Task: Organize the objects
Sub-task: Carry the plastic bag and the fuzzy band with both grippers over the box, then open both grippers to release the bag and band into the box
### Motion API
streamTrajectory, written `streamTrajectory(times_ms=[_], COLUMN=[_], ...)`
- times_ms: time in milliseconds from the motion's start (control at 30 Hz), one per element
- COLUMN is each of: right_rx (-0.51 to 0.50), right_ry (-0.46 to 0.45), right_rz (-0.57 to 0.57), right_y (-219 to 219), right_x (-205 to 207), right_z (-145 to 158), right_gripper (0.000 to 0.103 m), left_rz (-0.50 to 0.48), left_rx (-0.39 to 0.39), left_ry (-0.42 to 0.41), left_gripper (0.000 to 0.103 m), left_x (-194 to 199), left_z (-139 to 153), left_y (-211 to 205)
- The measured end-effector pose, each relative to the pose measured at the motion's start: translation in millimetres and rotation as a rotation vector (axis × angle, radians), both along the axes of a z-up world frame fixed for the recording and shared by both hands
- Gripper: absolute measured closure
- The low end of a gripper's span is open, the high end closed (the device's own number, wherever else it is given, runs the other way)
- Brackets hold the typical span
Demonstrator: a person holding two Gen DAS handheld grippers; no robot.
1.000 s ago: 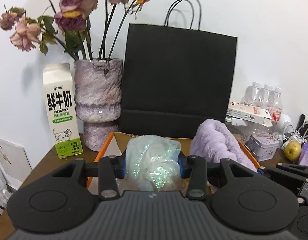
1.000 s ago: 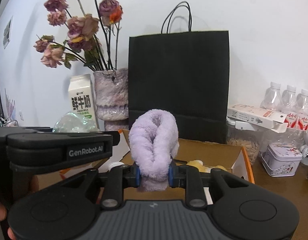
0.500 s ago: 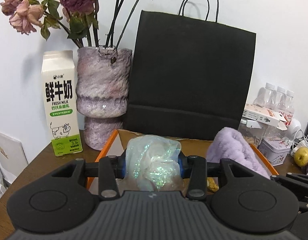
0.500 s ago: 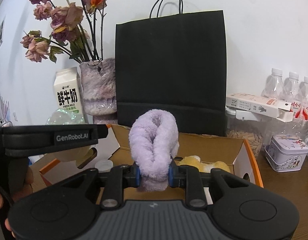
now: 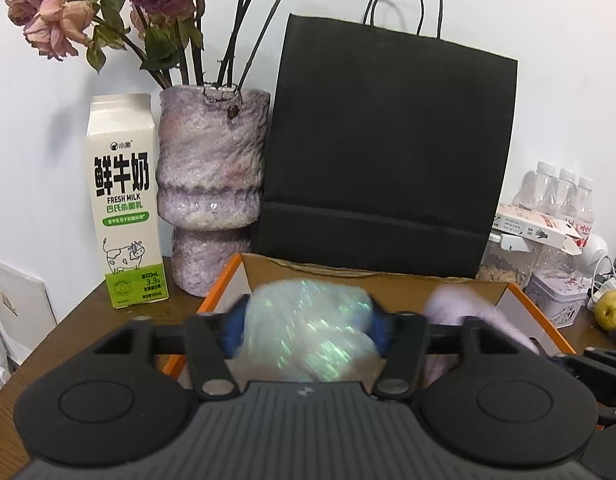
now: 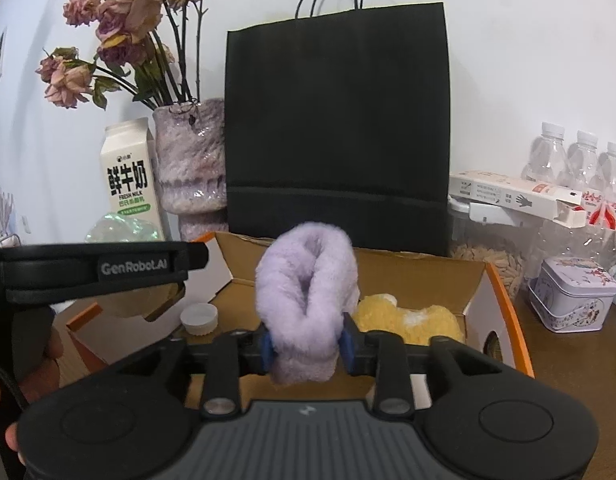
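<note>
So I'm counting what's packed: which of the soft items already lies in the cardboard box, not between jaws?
The fluffy yellow item, lying on the box floor; the purple plush roll and iridescent bundle sit between jaws.

The left gripper (image 5: 308,330) is opening around a blurred iridescent plastic bundle (image 5: 308,336) over the orange-edged cardboard box (image 5: 388,280). A milk carton (image 5: 123,204) stands at ten o'clock and a black paper bag (image 5: 388,148) at twelve.

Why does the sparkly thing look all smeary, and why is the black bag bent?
Left wrist view: the sparkly bundle is motion-blurred as the left gripper opens; the milk carton behind stays sharp. Both views: the fisheye lens bows the black bag. Right wrist view: the purple fluffy roll looks crisp.
</note>
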State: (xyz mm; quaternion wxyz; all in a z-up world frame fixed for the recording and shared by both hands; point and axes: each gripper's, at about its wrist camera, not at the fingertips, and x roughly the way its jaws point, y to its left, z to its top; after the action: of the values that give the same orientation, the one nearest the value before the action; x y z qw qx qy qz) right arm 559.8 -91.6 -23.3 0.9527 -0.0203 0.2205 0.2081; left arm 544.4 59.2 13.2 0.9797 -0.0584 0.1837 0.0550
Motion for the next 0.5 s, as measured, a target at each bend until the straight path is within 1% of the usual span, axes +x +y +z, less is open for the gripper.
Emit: streamTrajectory(times_ms=[33,67,100,133,267,500], right_rx=[-0.004,-0.006,-0.004,0.001,0.02,0.02], right_ry=[0.001,0.001,-0.003,-0.01,-0.009,-0.015], right_rz=[-0.009,-0.017,-0.026,-0.039,-0.065,-0.06], right_y=[-1,-1,-3,-4,-10,-11], right_x=[0,0,0,0,2,-2], right_z=[0,0,0,0,2,7], right_gripper=[0.046,0.02,0.007,0.0,0.0,0.0], left_rz=[0.007,0.018,0.028,0.03,0.034,0.045], left_rx=[-0.004,-0.009,-0.01,-0.006,-0.007,-0.016], left_ry=[-0.009,-0.029,-0.045,-0.045,-0.037,-0.027], left_gripper=[0.0,0.0,0.0,0.0,0.0,0.0], left_x=[-1,-4,-6,-6,-6,-9], left_z=[0,0,1,1,1,4], left_y=[0,1,1,0,1,2])
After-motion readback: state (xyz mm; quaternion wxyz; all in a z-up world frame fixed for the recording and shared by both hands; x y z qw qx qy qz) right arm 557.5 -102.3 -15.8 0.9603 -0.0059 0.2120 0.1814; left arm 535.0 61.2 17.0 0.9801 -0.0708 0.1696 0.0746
